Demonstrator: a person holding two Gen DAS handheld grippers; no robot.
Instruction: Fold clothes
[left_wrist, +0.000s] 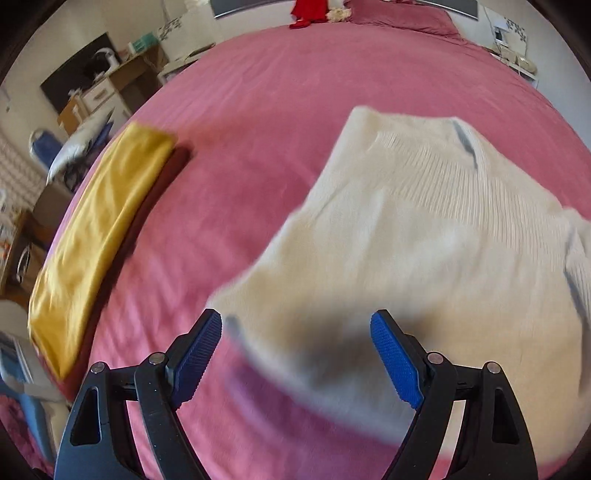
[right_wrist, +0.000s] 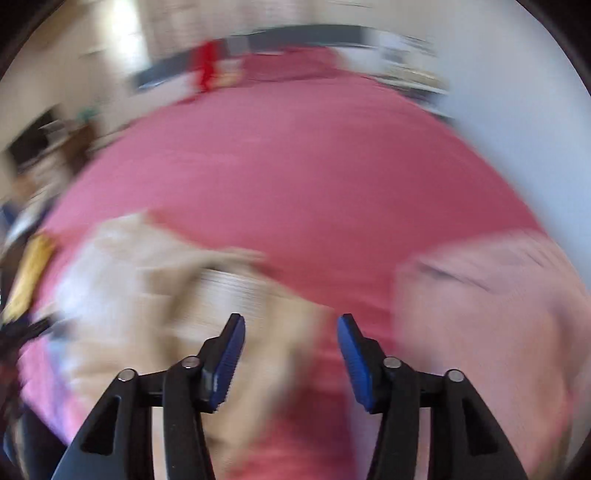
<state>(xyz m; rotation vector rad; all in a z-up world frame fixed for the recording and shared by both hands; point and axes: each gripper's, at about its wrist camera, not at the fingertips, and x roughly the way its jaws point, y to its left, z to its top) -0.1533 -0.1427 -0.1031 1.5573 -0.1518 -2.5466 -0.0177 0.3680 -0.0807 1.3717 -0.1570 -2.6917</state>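
Observation:
A cream ribbed sweater (left_wrist: 424, 221) lies spread on the pink bed sheet (left_wrist: 258, 129). My left gripper (left_wrist: 295, 321) hangs open just above its near left corner, and nothing sits between its blue pads. The right wrist view is heavily motion-blurred. In it the same cream sweater (right_wrist: 147, 295) shows at the left and a pale pink garment (right_wrist: 480, 314) at the right. My right gripper (right_wrist: 291, 325) is open above the sweater's right edge and the sheet (right_wrist: 295, 166), with its pads pressing on nothing.
A folded yellow garment (left_wrist: 99, 229) lies along the bed's left edge, also visible as the yellow garment (right_wrist: 29, 266). A red item (left_wrist: 306, 11) and a pillow (left_wrist: 399, 14) sit at the head of the bed. Drawers and shelves (left_wrist: 103, 92) stand beyond the left side.

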